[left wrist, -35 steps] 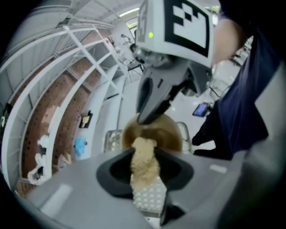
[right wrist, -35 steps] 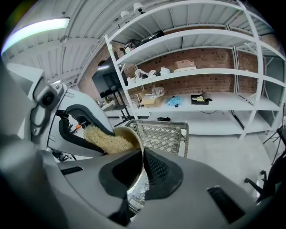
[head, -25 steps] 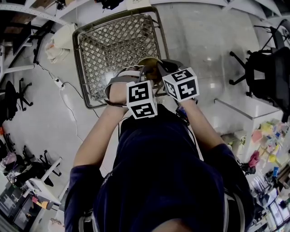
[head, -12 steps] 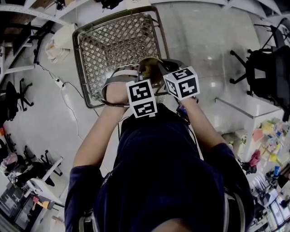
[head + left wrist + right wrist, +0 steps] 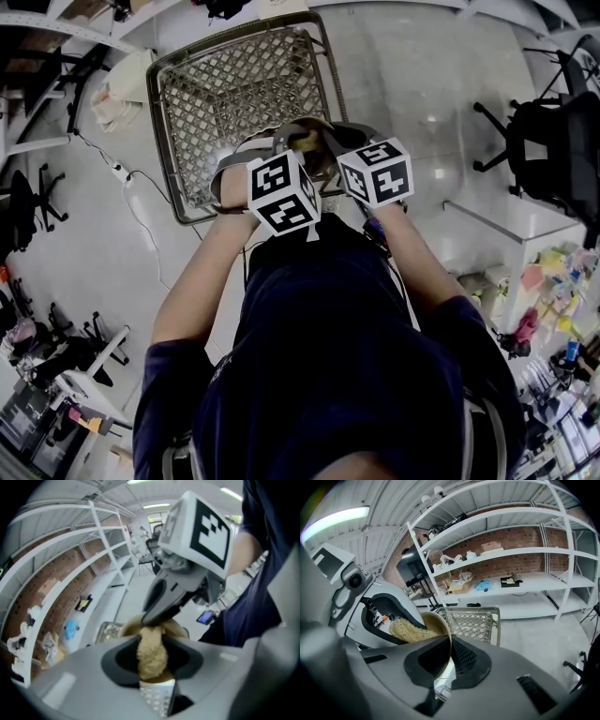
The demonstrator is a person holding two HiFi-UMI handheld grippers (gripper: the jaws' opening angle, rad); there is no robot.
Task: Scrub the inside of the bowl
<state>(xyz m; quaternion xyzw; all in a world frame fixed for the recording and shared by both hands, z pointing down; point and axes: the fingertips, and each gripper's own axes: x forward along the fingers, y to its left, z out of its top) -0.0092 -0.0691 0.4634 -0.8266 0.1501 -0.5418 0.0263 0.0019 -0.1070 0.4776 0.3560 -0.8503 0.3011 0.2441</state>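
A tan bowl (image 5: 310, 141) hangs in the air over a wire basket (image 5: 228, 90). My right gripper (image 5: 449, 645) is shut on the bowl's rim (image 5: 446, 629), with one jaw inside and one outside. My left gripper (image 5: 152, 645) is shut on a tan scrub pad (image 5: 151, 654), and the pad (image 5: 409, 630) lies inside the bowl against its wall. In the head view both marker cubes, left (image 5: 281, 194) and right (image 5: 377, 172), sit close together just below the bowl and hide the jaws. In the left gripper view the right gripper (image 5: 174, 590) crosses above the pad.
The wire basket (image 5: 474, 621) stands on a pale floor right under the bowl. White shelving (image 5: 520, 550) lines a brick wall beyond it. Office chairs (image 5: 548, 141) stand at the right, and a cable (image 5: 141, 202) runs left of the basket.
In the head view the left gripper's cube has shifted a little left and up and rolled, so another face shows. The right gripper and the bowl have stayed put.
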